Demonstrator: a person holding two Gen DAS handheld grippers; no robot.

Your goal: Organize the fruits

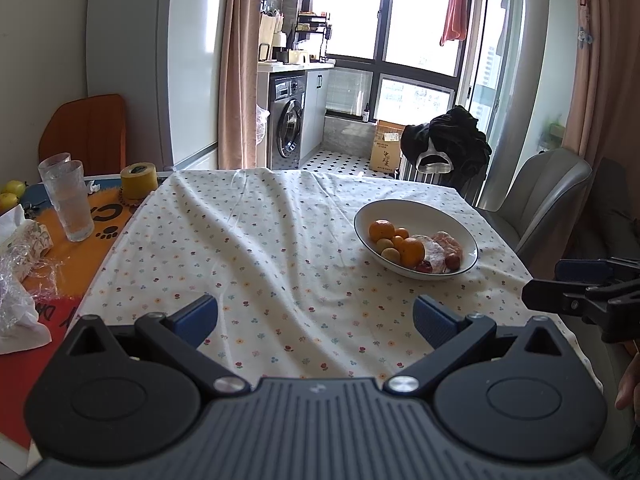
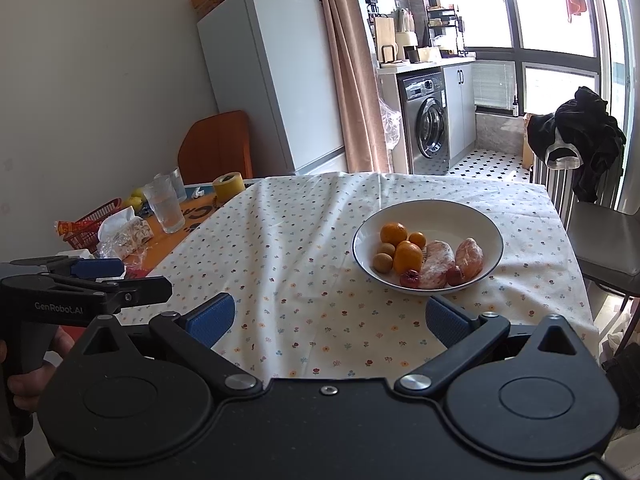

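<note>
Left edge of table: two glasses (image 1: 68, 196) & tape roll (image 1: 139, 180), well apart from the task items. Left gripper (image 1: 316, 316) hung over near edge of tablecloth (image 1: 248, 240), fingers spread wide, nothing held. Toward right edge: white bowl (image 2: 424, 216) w/ oranges (image 2: 407, 257), small brownish fruits, two wrapped pieces, red fruits, all inside. Right gripper (image 2: 330, 316) also fully apart, empty, short of bowl. Oranges prob. firm, light, apt to roll: best pinched across middle. Wrapped pieces likely soft, film slippery: gentle squeeze. Bowl prob. breakable.

Table (image 2: 576, 280): floral cloth (image 2: 304, 240); fruit bowl (image 2: 427, 216); glasses (image 2: 164, 208); tape roll (image 2: 229, 186)
</note>
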